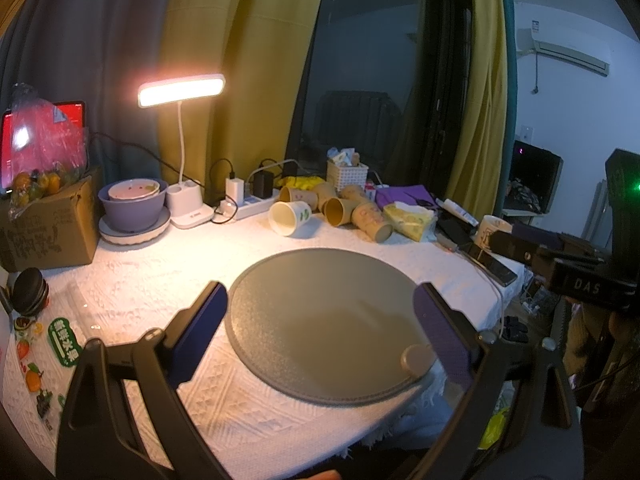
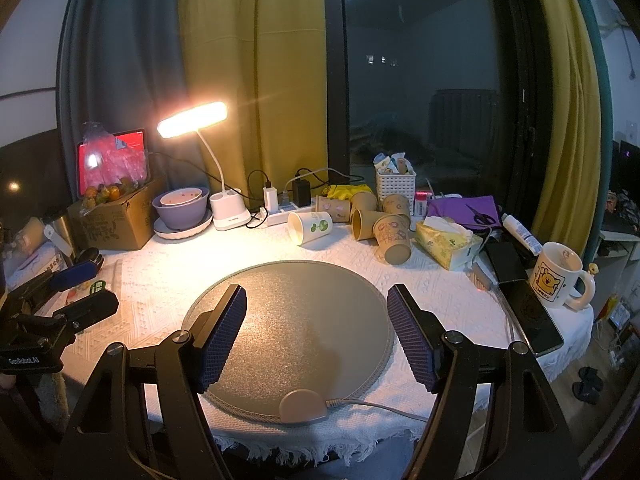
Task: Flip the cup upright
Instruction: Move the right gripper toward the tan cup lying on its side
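A white paper cup with a green print [image 1: 291, 217] [image 2: 310, 227] lies on its side at the back of the table, mouth toward me. Several brown paper cups [image 1: 352, 212] [image 2: 380, 220] lie tumbled to its right. My left gripper [image 1: 320, 312] is open and empty above the round grey mat [image 1: 320, 300]. My right gripper [image 2: 316, 312] is open and empty above the same mat [image 2: 296, 308]. The left gripper also shows at the left edge of the right wrist view [image 2: 76, 284]. Both grippers are well short of the cups.
A lit desk lamp [image 2: 192, 119], a purple bowl on a plate [image 2: 182, 208], a cardboard box [image 2: 116, 220] and a power strip [image 2: 280, 216] line the back. A tissue pack [image 2: 446, 244], phones [image 2: 532, 312] and a white mug [image 2: 558, 276] are at the right.
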